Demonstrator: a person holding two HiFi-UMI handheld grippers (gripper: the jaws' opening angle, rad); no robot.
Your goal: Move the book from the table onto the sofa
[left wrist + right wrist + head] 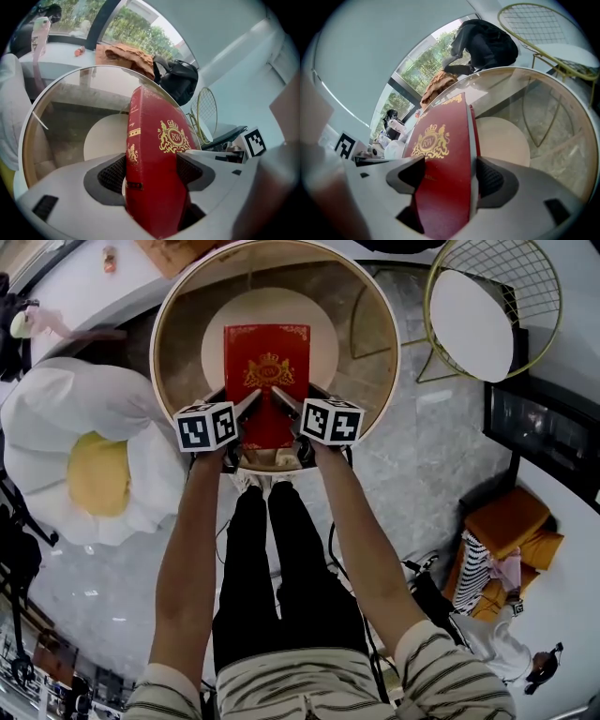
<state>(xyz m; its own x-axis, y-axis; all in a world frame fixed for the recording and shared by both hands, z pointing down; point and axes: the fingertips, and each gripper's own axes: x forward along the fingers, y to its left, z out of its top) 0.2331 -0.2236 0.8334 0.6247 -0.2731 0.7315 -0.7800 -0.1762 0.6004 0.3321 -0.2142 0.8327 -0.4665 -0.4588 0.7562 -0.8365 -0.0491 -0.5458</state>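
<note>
Book in red hardcover with gilt crest (267, 371) held over round gold-rimmed glass worktop (178, 329)
Near end is pinched on either side by jaws of left gripper (247, 406) and right gripper (285, 399); long axis is pointed away from the person.

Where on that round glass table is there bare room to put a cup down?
The table is bare left and right of the book and beyond its far end, out to the rim. The near edge is crowded: the left gripper and right gripper both clamp the book there.
</note>
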